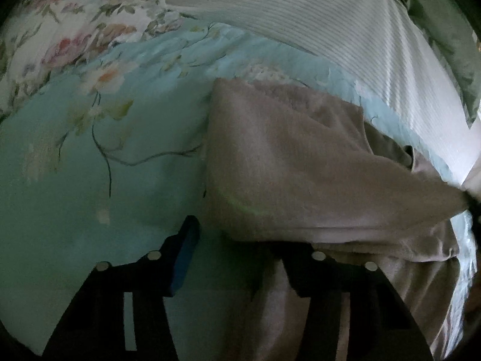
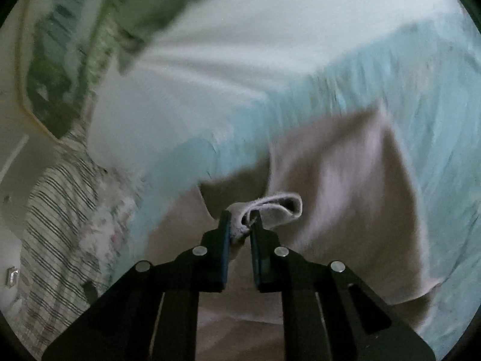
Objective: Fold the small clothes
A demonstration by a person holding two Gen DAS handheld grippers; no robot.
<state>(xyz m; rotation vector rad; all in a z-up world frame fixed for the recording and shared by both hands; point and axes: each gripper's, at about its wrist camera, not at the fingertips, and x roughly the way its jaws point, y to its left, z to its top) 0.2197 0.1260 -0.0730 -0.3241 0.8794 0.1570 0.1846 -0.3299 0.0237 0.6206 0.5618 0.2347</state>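
Left gripper (image 1: 237, 240): jaws spread wide, released, nothing pinched between them. Blue-padded finger (image 1: 183, 258) over bare floral bedsheet (image 1: 90, 165); other finger tucked under the near edge of the taupe garment (image 1: 285, 165), tip hidden by cloth. Garment lying ahead of and to the right of the fingers, folded over on itself, straight left edge running away from the fingers, upper corner far ahead. Lower layer of same cloth showing beneath and right of the covered finger. White ribbed fabric (image 1: 345, 30) well beyond the garment, past the fingertips; green cloth (image 1: 445, 30) at far upper right.

Right gripper (image 2: 241, 221): fingers clenched narrow, grasping a bunched edge of taupe garment (image 2: 345, 195). Small loop of hem (image 2: 279, 206) poking out just past the fingertips, curling right. Rest of garment draped ahead and to the right of the fingers, more of it below between the finger bases. Heavy motion blur in this view. Blue bedsheet (image 2: 390, 75) beyond and around the garment. White fabric (image 2: 195, 75) far ahead, left of centre. Striped cloth (image 2: 51, 225) off to the left of the fingers, well apart. Green cloth (image 2: 144, 9) far upper left, blurred.
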